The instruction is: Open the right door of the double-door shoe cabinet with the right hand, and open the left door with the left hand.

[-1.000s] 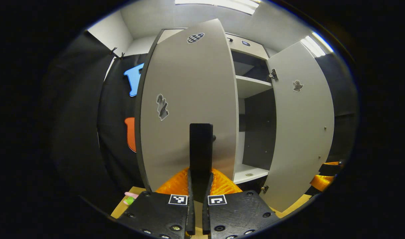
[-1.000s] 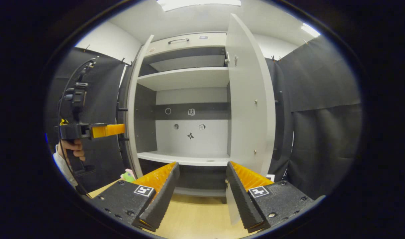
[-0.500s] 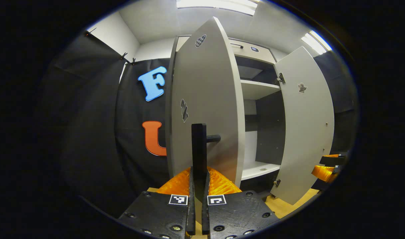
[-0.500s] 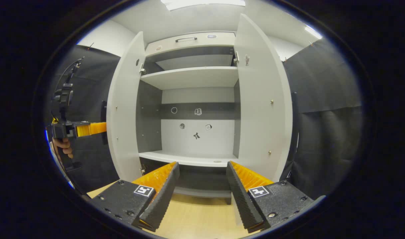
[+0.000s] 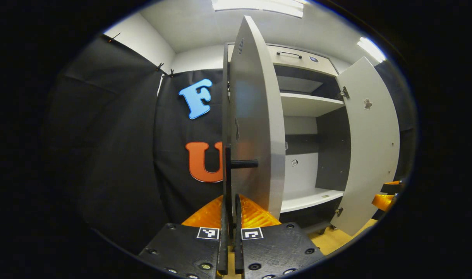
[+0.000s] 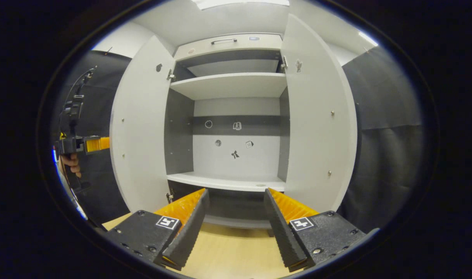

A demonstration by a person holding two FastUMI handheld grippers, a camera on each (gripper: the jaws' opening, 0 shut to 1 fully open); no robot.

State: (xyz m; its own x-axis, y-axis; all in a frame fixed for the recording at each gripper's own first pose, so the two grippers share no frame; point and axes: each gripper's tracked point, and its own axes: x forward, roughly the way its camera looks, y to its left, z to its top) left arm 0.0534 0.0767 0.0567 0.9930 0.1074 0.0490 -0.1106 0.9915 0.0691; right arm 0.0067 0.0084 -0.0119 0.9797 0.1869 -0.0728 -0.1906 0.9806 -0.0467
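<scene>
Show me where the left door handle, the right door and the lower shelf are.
left door handle (image 5: pixel 227 170), left gripper view, its vertical bar.
right door (image 6: pixel 317 128), right gripper view, its inner face.
lower shelf (image 6: pixel 224 182), right gripper view, its top surface.

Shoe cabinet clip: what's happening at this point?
A person works two handheld grippers at a double-door shoe cabinet. The left gripper is shut on the left door's handle, with the left door swung wide. The right door stands open, and the right gripper is open and apart from it. Shelves hold nothing obvious.
</scene>
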